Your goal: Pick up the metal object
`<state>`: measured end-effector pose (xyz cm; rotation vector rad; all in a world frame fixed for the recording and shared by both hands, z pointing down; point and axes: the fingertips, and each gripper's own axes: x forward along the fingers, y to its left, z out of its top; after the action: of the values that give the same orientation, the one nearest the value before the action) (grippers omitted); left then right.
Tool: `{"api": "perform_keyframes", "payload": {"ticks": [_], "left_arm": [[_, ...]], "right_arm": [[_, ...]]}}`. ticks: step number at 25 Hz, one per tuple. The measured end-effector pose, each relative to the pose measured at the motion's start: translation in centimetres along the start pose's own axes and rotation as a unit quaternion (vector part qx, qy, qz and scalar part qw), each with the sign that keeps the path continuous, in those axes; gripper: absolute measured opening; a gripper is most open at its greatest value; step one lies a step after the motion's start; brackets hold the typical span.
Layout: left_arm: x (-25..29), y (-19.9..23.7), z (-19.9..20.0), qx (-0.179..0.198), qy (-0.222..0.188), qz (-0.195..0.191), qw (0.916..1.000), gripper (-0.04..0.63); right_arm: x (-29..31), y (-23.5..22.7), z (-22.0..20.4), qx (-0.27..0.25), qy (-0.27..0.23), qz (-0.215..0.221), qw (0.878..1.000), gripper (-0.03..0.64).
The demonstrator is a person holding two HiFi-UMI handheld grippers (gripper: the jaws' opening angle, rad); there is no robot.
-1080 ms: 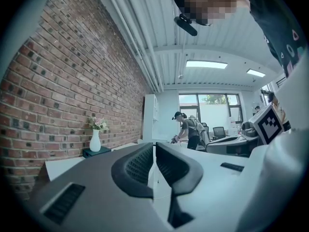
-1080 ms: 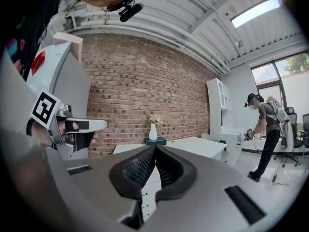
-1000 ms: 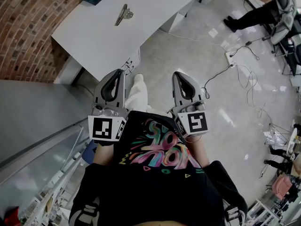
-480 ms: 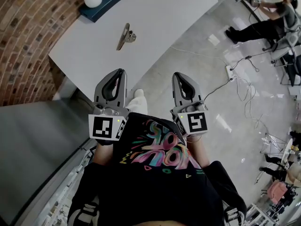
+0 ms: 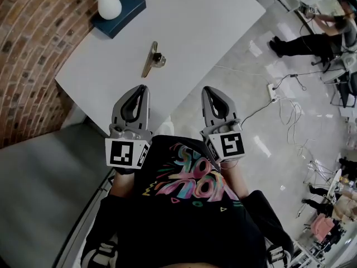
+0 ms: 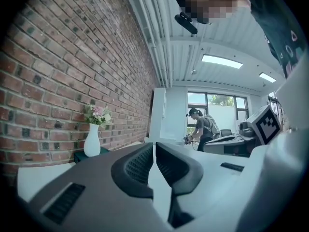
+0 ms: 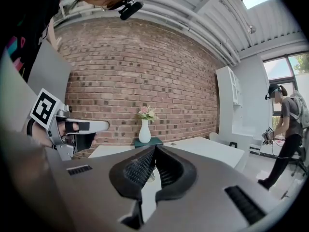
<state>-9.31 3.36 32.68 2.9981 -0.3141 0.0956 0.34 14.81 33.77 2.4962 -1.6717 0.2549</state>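
The metal object (image 5: 152, 59), a long silvery clip, lies on the white table (image 5: 195, 27), toward its near-left part. Both grippers are held close to the person's chest, short of the table's near edge and well back from the clip. My left gripper (image 5: 143, 87) is shut with nothing in it, and its tips meet in the left gripper view (image 6: 154, 146). Level with it on the right, my right gripper (image 5: 207, 89) is also shut and empty, its pads pressed together in the right gripper view (image 7: 155, 150).
A white vase (image 5: 109, 5) with flowers stands on a dark teal book (image 5: 125, 10) at the table's far left, against the brick wall (image 5: 33, 32). Cables and a power strip (image 5: 273, 88) lie on the floor to the right. A person (image 5: 312, 35) works at the far right.
The table and the clip have come nearer and lower in the head view as the person stepped toward them. Both grippers stay shut and in the same place before the chest.
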Motion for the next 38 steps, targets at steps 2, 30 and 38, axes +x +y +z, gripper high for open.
{"api": "perform_keyframes", "payload": {"ticks": [2, 30, 38], "left_arm": [[0.8, 0.9, -0.1, -0.004, 0.003, 0.005, 1.0, 0.035], [9.7, 7.7, -0.1, -0.026, -0.023, 0.359, 0.9326, 0.035], [9.4, 7.3, 0.1, -0.029, -0.022, 0.415, 0.9092, 0.035]], "right_arm": [[1.5, 0.2, 0.3, 0.0, -0.001, 0.011, 1.0, 0.018], [22.0, -3.8, 1.1, -0.101, 0.021, 0.382, 0.918, 0.018], [23.1, -3.1, 1.5, -0.103, 0.018, 0.435, 0.894, 0.018]]}}
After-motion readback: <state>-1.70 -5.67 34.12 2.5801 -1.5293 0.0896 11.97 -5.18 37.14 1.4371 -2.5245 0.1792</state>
